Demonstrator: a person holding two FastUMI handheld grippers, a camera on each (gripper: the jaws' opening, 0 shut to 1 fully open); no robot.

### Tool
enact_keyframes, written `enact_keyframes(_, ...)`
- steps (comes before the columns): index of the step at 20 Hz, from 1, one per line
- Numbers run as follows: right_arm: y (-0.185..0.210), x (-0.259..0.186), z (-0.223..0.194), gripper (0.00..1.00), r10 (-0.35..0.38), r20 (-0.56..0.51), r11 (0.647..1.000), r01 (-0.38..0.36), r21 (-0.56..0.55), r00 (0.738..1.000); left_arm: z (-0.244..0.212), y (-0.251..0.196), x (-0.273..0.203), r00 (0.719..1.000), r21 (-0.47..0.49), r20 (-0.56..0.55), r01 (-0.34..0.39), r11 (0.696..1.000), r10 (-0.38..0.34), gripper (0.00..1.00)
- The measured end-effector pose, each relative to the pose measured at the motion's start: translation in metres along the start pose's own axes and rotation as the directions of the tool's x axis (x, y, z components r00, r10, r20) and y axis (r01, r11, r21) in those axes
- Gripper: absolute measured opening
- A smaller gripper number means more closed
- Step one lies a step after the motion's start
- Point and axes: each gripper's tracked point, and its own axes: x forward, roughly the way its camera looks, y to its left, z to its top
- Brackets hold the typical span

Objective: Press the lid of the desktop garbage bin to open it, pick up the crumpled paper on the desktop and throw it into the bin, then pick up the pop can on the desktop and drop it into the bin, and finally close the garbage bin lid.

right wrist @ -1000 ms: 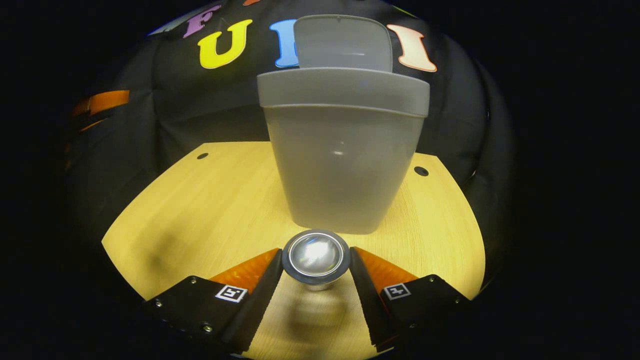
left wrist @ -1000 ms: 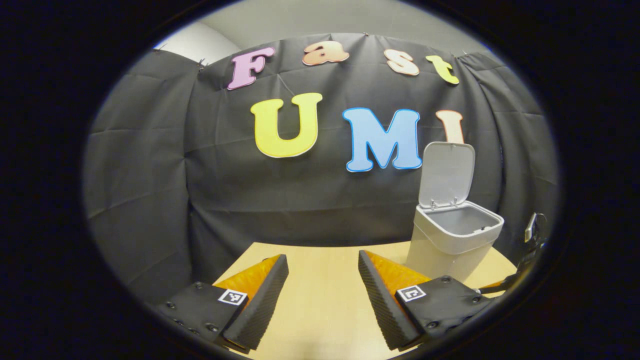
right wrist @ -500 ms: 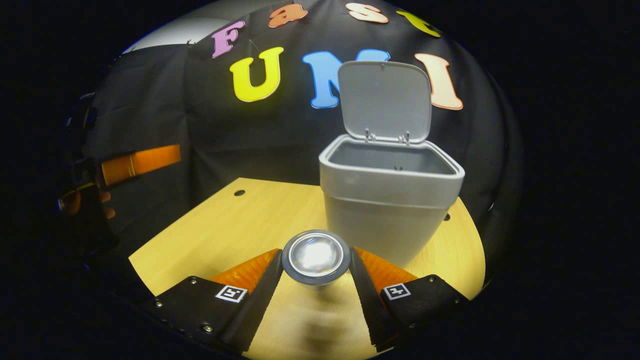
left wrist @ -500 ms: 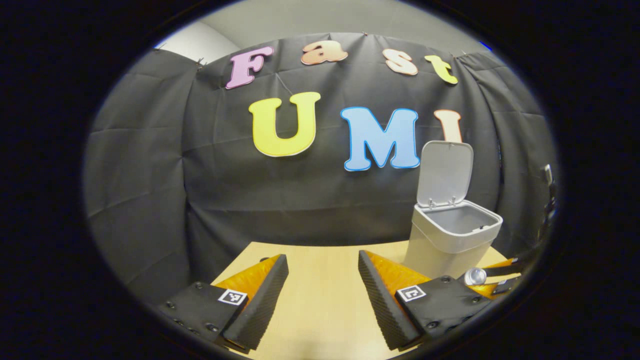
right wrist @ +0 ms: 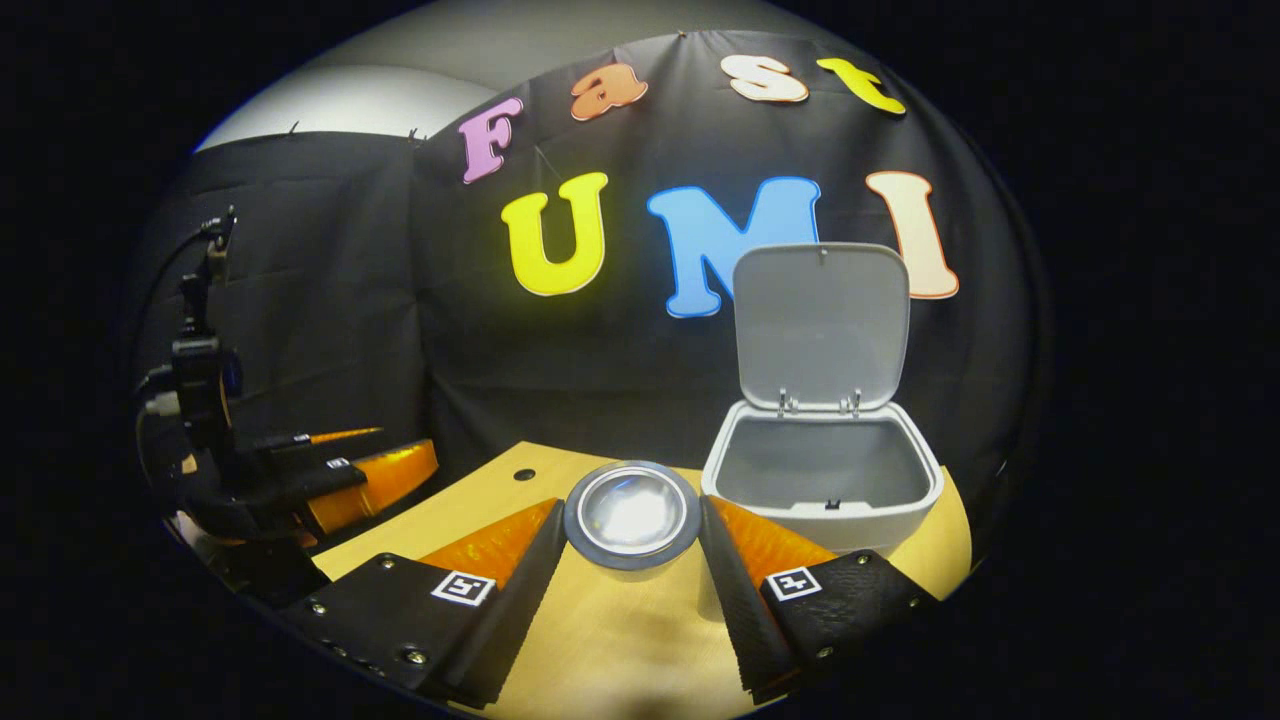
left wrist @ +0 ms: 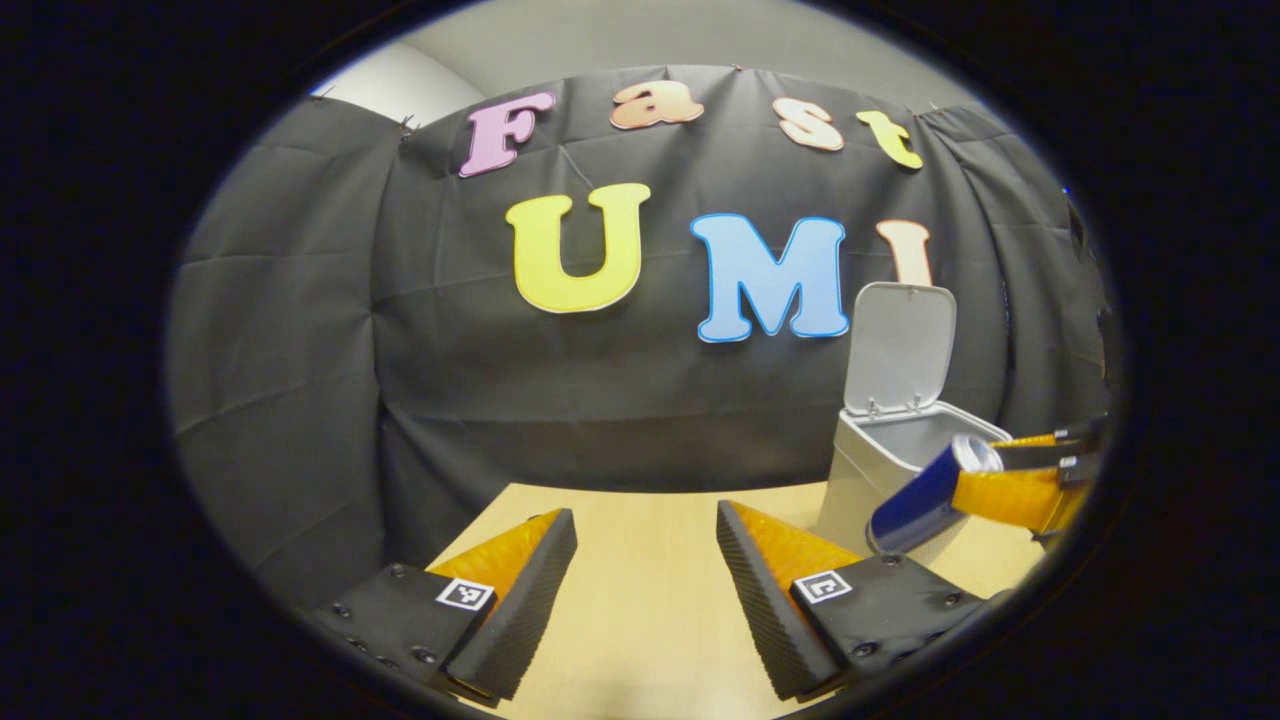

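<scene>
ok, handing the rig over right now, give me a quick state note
Right gripper: shut on the can, held in the air near the bin's front rim, not yet over the opening.
Left gripper: open, holding nothing, low over the table, left of the bin.
Lid: up, bin open.
Paper: not on the visible tabletop; can't see the bin's bottom to confirm it went in.
Done: lid opened, can picked up.
Left: drop the can in the bin, close the lid.
</scene>
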Motion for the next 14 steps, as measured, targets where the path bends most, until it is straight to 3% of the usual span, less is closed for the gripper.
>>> enact_keyframes(8, -0.03, 0.011, 0.059, 0.83, -0.059, 0.127, 0.998, 0.061, -0.011, 0.99, 0.0, -0.003, 0.005, 1.0, -0.004, -0.003, 0.0, 1.0, 0.0, 0.96)
enact_keyframes(10, -0.046, 0.013, 0.065, 0.83, -0.092, 0.139, 0.995, 0.094, -0.012, 0.986, -0.001, -0.003, 0.004, 1.0, -0.004, -0.002, 0.0, 1.0, 0.0, 0.91)
enact_keyframes(11, -0.053, 0.013, 0.067, 0.83, -0.109, 0.142, 0.994, 0.112, -0.014, 0.984, -0.001, -0.003, 0.005, 1.0, -0.003, -0.003, -0.001, 1.0, 0.001, 0.96)
enact_keyframes(12, -0.062, 0.014, 0.067, 0.83, -0.127, 0.144, 0.991, 0.131, -0.014, 0.981, -0.001, -0.003, 0.006, 1.0, -0.003, -0.003, -0.001, 1.0, 0.001, 0.91)
enact_keyframes(14, -0.08, 0.013, 0.063, 0.83, -0.168, 0.133, 0.985, 0.171, -0.016, 0.977, -0.002, -0.002, 0.006, 1.0, -0.003, -0.003, -0.003, 1.0, 0.003, 0.96)
